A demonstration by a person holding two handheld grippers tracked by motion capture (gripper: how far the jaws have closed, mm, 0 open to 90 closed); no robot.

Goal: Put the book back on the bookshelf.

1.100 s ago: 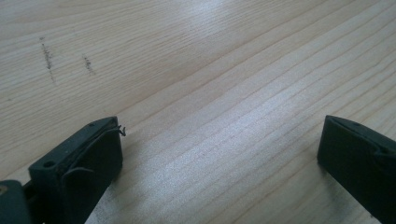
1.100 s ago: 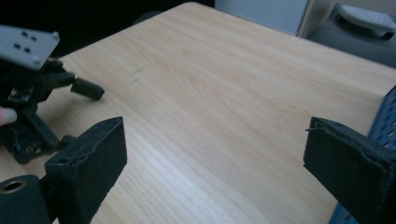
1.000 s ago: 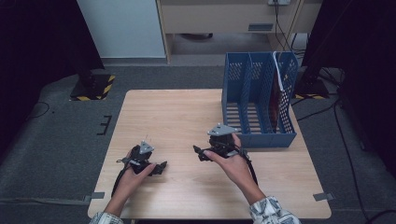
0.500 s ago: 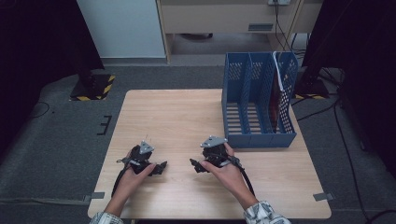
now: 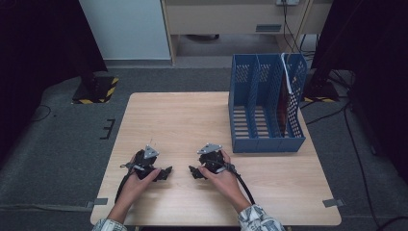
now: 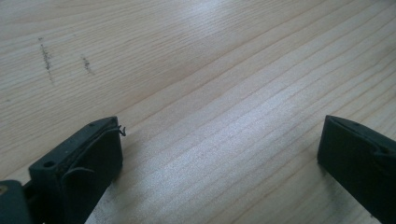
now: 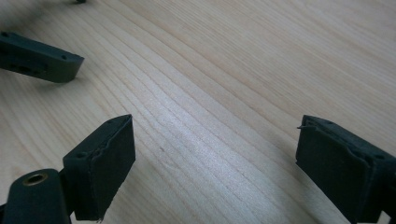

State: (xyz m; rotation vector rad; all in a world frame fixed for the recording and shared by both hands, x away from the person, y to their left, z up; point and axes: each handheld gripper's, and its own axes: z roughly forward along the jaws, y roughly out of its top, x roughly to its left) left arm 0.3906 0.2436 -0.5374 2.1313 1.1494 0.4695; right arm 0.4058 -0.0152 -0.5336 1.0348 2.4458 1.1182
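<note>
Both grippers rest low on the wooden table (image 5: 183,120) near its front edge, each held by a hand. My left gripper (image 5: 166,173) points right and is open, its jaws wide apart over bare wood (image 6: 219,140) with nothing between them. My right gripper (image 5: 192,172) points left toward it and is open too, with bare wood (image 7: 215,154) between its jaws. In the right gripper view a jaw of the left gripper (image 7: 39,58) lies at the upper left. The two grippers' tips are a short gap apart.
A blue three-slot file holder (image 5: 265,108) stands at the table's right rear, with a dark red item and a white cord (image 5: 287,77) in its right slot. Dark stands flank the table on the grey floor (image 5: 62,144). Tape marks sit at the table's front corners.
My right gripper has moved toward the person and to the left, down to the table beside the left gripper. The left gripper has stayed put.
</note>
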